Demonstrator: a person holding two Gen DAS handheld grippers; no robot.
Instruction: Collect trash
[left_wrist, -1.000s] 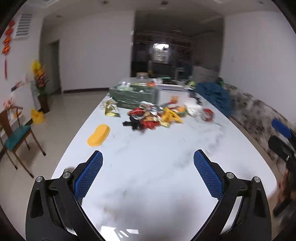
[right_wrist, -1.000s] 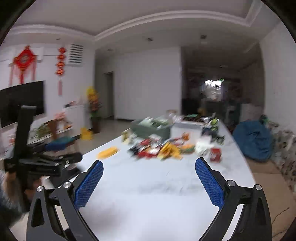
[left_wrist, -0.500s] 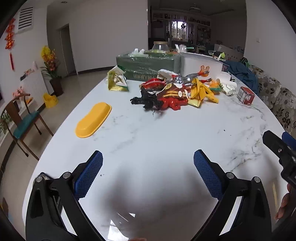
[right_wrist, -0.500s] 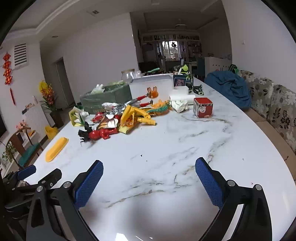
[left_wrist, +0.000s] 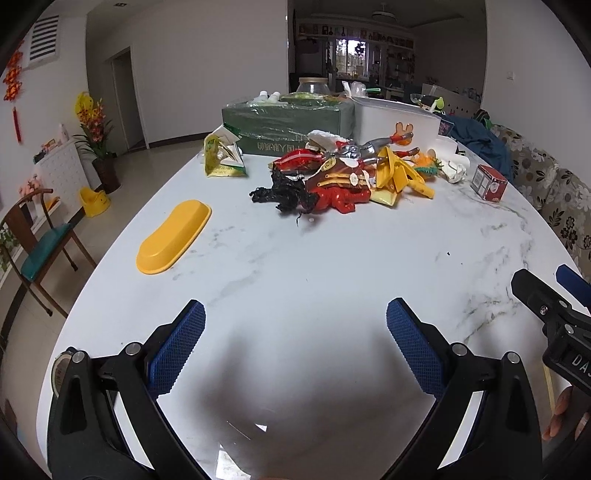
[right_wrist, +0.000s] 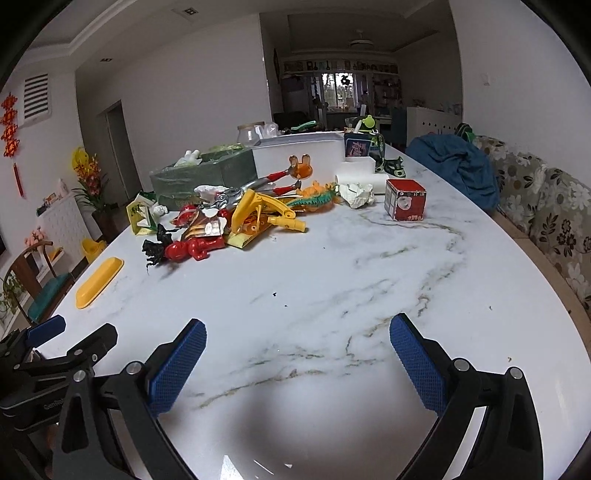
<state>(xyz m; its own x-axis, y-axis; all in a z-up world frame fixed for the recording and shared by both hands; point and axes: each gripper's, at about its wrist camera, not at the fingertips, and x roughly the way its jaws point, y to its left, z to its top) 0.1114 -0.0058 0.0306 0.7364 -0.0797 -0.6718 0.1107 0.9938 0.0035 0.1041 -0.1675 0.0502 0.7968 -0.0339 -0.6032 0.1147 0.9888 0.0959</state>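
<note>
On the near end of the white marble table (left_wrist: 332, 258), both grippers are hovering over bare surface, nothing between their fingers. Green box (left_wrist: 284, 127) and white box (right_wrist: 299, 149) are sitting at the far end. Trash pile (left_wrist: 343, 177) is lying just in front of them, well apart from both tools: red and yellow wrappers, black tangle on its left edge. Yellow tray (left_wrist: 173, 236) is lying upside down near the left edge, clear of the pile. Red cube box (right_wrist: 405, 199) is standing right of the pile, crumpled paper (right_wrist: 356, 195) just beside it. Left gripper (left_wrist: 295, 347): jaws spread wide. Right gripper (right_wrist: 297, 354): same, wide apart.
</note>
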